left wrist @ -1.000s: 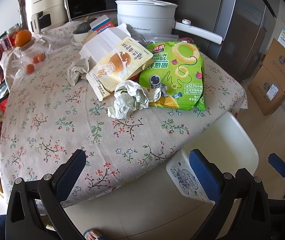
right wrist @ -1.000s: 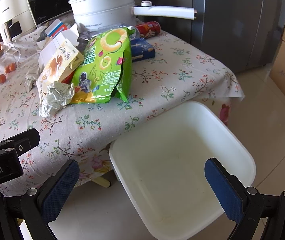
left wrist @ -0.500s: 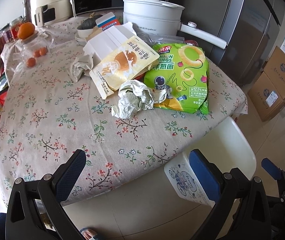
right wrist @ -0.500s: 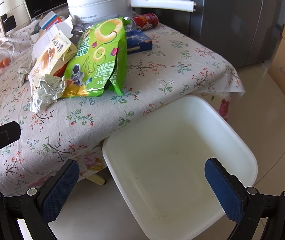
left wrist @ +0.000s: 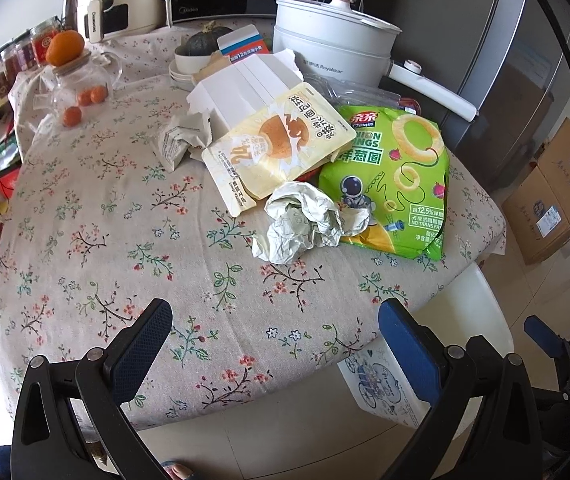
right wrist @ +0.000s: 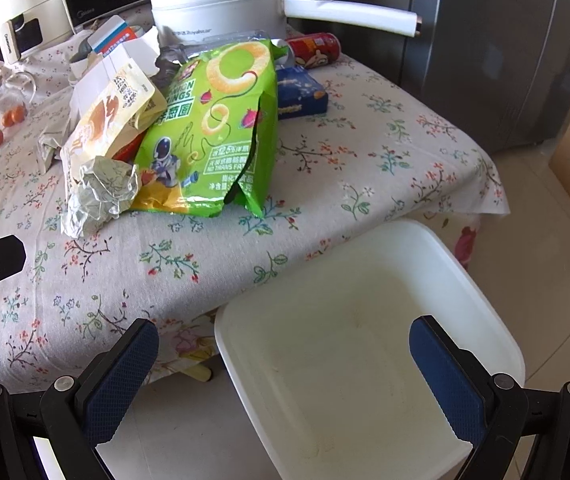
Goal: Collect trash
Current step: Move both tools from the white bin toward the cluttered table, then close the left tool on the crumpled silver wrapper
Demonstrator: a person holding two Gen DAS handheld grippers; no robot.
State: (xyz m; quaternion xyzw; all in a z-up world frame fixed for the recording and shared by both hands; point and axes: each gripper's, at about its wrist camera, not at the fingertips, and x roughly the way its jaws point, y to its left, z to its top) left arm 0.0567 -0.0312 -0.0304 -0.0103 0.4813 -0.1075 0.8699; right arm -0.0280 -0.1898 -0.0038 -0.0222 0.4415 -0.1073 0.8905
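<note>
Two snack bags [left wrist: 389,184], one crumpled foil wad [left wrist: 301,220] on the table [left wrist: 125,248]; one white bin [right wrist: 365,340], partly hidden; both claws [left wrist: 275,320] [right wrist: 285,344] apart, empty

The left gripper [left wrist: 275,322] hangs wide open over the near edge of the floral counter [left wrist: 97,240], holding nothing. Further back a crumpled foil wrapper [left wrist: 301,222] touches a green onion-ring bag [left wrist: 395,184] and a yellow snack pouch [left wrist: 277,148], with a white bin [left wrist: 473,304] just beyond the counter's edge.

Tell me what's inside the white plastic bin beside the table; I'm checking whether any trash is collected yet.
The white plastic bin shows a bare bottom with faint stains, no trash. The right gripper's pads cover its near corners.
</note>
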